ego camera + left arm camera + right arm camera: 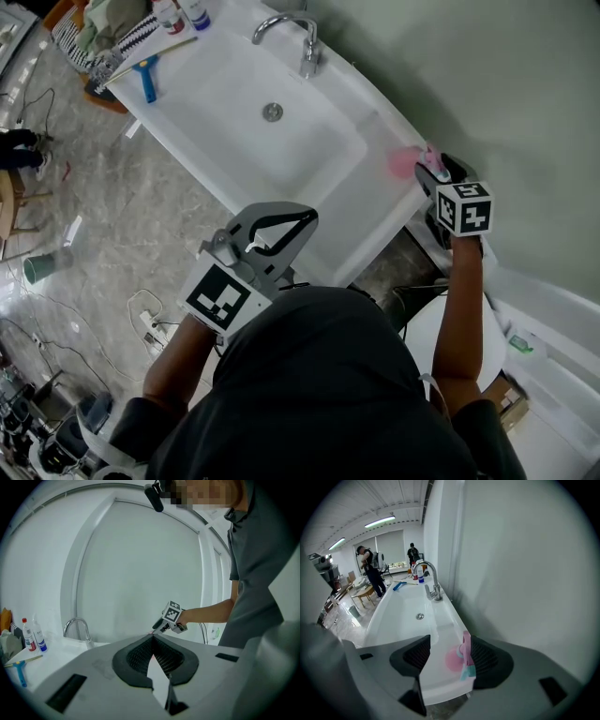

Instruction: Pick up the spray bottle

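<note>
One pink spray bottle (pixel 464 657) stands at the near end of the white sink's worktop ledge (pixel 440 679), at lower centre of the right gripper view. In the head view it is a pink patch (pixel 405 163) at the right end of the sink, close to the grey wall. The right gripper (pixel 450 649) hangs over it with its jaws wide apart. The bottle's head sits between them but well off centre, right by the pad at the right of the frame, and I cannot tell whether they touch. The left gripper (pixel 153 640) is held back near the person's body, jaws together on nothing. Further up the frame are the basin (pixel 281 141), the tap (pixel 302 42), and more bottles (pixel 183 13) with a blue brush (pixel 147 77) at the far end. The off-centre line-up is the main risk. If the jaws close from here, the far pad would probably sweep the bottle sideways and could tip it into the basin or off the ledge's end. Closing on the trigger head, not the body, might let it slip or spray.
</note>
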`<state>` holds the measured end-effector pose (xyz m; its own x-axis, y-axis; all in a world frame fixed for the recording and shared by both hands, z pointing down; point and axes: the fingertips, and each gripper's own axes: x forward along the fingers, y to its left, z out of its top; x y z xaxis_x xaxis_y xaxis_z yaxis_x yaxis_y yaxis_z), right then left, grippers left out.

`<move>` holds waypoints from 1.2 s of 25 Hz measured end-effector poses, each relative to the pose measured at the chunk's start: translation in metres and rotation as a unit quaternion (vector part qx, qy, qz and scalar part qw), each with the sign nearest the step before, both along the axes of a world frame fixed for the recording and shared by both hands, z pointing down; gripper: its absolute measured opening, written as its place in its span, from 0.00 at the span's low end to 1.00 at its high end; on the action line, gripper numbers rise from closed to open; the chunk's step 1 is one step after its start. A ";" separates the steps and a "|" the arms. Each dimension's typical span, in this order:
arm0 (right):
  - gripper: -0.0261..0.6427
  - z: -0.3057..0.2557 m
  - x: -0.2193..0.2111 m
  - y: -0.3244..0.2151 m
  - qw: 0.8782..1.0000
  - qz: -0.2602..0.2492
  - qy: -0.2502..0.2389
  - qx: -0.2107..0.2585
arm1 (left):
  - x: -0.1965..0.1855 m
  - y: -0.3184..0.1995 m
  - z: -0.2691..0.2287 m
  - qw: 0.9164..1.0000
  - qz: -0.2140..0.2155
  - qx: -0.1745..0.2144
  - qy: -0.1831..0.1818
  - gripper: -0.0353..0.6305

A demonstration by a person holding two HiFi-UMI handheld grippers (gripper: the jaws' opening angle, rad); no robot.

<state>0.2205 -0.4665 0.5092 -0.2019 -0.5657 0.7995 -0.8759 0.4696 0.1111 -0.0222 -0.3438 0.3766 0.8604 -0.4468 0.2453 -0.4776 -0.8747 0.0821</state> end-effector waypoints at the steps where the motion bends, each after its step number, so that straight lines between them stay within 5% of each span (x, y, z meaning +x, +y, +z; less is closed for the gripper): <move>1: 0.42 0.002 0.002 -0.003 1.000 0.000 0.000 -0.001 | 0.001 -0.001 0.001 1.000 -0.002 -0.002 -0.001 0.06; 15: 0.42 0.047 0.031 -0.044 0.998 -0.002 0.044 -0.042 | 0.005 -0.026 0.017 0.999 -0.028 -0.026 -0.010 0.06; 25: 0.41 0.067 0.038 -0.049 0.996 -0.007 0.031 -0.079 | 0.008 -0.029 0.028 0.998 -0.034 -0.046 -0.017 0.06; 28: 0.24 0.071 0.032 -0.047 0.996 -0.013 0.014 -0.092 | 0.009 -0.031 0.029 0.998 -0.033 -0.047 -0.017 0.06; 30: 0.23 0.072 0.028 -0.044 0.995 -0.017 0.013 -0.096 | 0.011 -0.030 0.028 0.998 -0.031 -0.046 -0.017 0.06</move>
<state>0.2482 -0.5104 0.5810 -0.1964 -0.3943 0.8977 -0.8567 0.5145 0.0386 -0.0111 -0.3743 0.4050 0.8225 -0.4730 0.3158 -0.5344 -0.8328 0.1445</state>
